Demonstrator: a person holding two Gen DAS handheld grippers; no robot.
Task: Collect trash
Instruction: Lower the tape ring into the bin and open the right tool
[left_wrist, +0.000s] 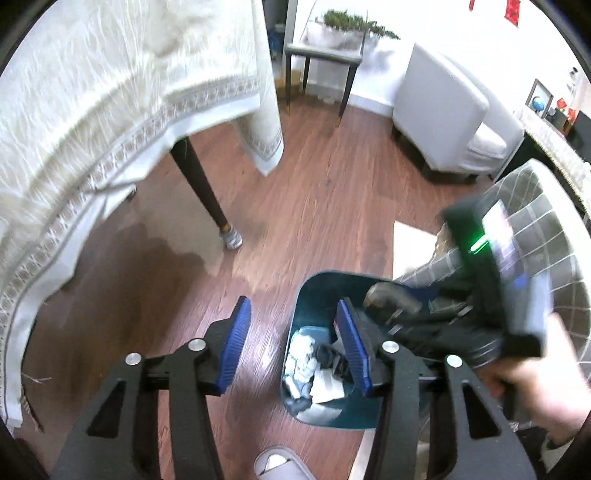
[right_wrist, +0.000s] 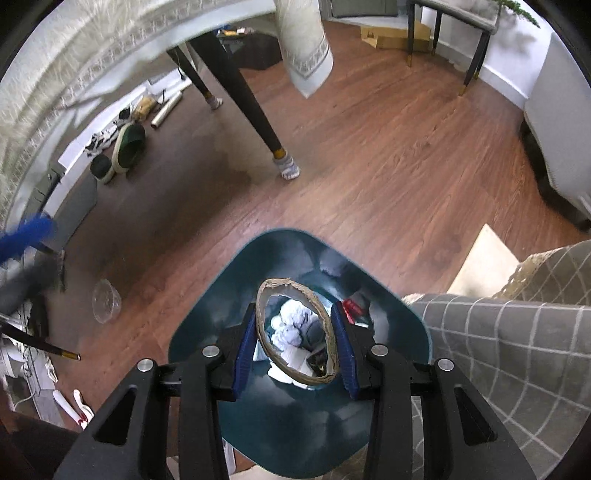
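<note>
A teal bin (right_wrist: 221, 295) stands on the wood floor with white crumpled paper (right_wrist: 295, 321) and dark scraps inside. My right gripper (right_wrist: 295, 314) hangs over the bin's mouth, shut on a brown cardboard tube (right_wrist: 284, 282) that I see end-on as a ring between the blue pads. In the left wrist view the bin (left_wrist: 314, 291) lies just right of my left gripper (left_wrist: 293, 306), which is open with only floor between its pads. A hand (left_wrist: 535, 391) holds the right gripper's housing (left_wrist: 491, 266) above the bin's right side.
A table under a cream cloth (left_wrist: 92, 110) stands at left, its dark leg (left_wrist: 201, 184) near the bin. A clear plastic cup (right_wrist: 106, 301) lies on the floor left of the bin. A grey checked cushion (right_wrist: 498, 350) borders the right. A slipper (left_wrist: 280, 461) lies below.
</note>
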